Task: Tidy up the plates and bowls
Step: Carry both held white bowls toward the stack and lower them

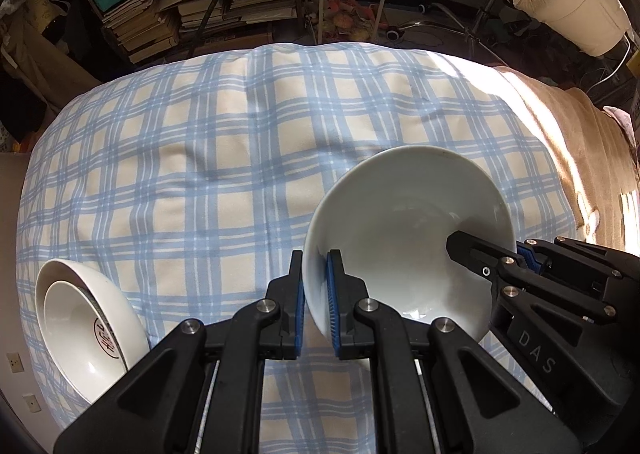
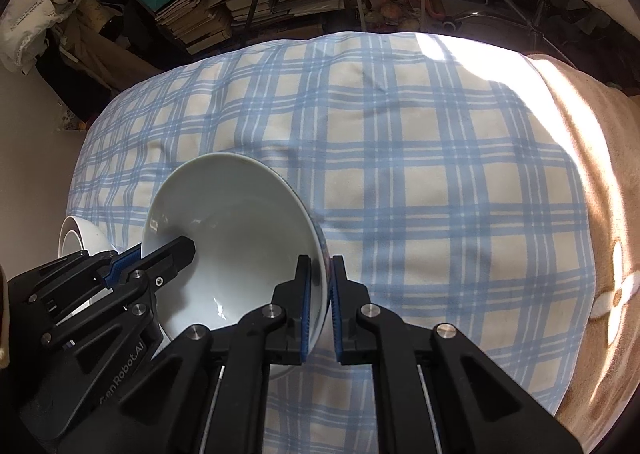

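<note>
A pale white bowl (image 1: 404,230) is held above the blue plaid blanket (image 1: 224,158). My left gripper (image 1: 316,286) is shut on its left rim, one pad inside and one outside. My right gripper (image 2: 322,290) is shut on its right rim; it also shows in the left wrist view (image 1: 486,258), reaching into the bowl. The bowl also shows in the right wrist view (image 2: 240,238). At the blanket's near left lies a stack of two white dishes (image 1: 86,330), the inner one with a dark mark; it shows in the right wrist view (image 2: 82,240) behind the left gripper (image 2: 160,258).
The blanket (image 2: 420,190) covers a bed, with a tan blanket (image 2: 600,182) along its right side in sunlight. Stacked books and boxes (image 1: 180,6) fill shelves beyond the far edge. An office chair base (image 1: 440,22) stands at the back right.
</note>
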{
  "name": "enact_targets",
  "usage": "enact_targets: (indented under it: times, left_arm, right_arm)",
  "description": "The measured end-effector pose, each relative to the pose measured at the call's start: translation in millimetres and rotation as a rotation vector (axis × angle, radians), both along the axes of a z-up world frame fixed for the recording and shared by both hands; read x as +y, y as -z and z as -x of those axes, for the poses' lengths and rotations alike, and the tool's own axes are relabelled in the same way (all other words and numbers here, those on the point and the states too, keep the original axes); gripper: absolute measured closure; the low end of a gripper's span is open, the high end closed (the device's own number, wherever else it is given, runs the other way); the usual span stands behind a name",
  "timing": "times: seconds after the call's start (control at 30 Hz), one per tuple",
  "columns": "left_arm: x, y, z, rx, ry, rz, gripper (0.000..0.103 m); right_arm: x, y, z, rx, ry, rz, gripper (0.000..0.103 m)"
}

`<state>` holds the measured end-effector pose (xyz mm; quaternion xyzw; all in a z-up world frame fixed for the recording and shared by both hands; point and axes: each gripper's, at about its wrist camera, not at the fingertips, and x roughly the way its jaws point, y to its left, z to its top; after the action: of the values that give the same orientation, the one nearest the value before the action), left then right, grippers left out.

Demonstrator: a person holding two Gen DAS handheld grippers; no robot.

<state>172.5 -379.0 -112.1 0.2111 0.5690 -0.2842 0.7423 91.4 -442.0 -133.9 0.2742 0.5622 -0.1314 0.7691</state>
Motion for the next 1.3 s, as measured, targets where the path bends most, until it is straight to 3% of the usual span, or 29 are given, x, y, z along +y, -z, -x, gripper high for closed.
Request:
enact_targets:
  times: [0.63,1.3]
  left_arm:
    - [112.6,-42.5,-29.5,-0.052,-0.141,0.035,0.091]
    - [193.6,-56.3,-45.3,-0.086,-0.225,0.028,0.092]
  right_arm:
    - [105.3,-52.3,-34.4,-0.066,-0.130,0.043,0.093]
    - [181.1,-67.6,-60.9,-0.109,-0.202,0.009,0.093]
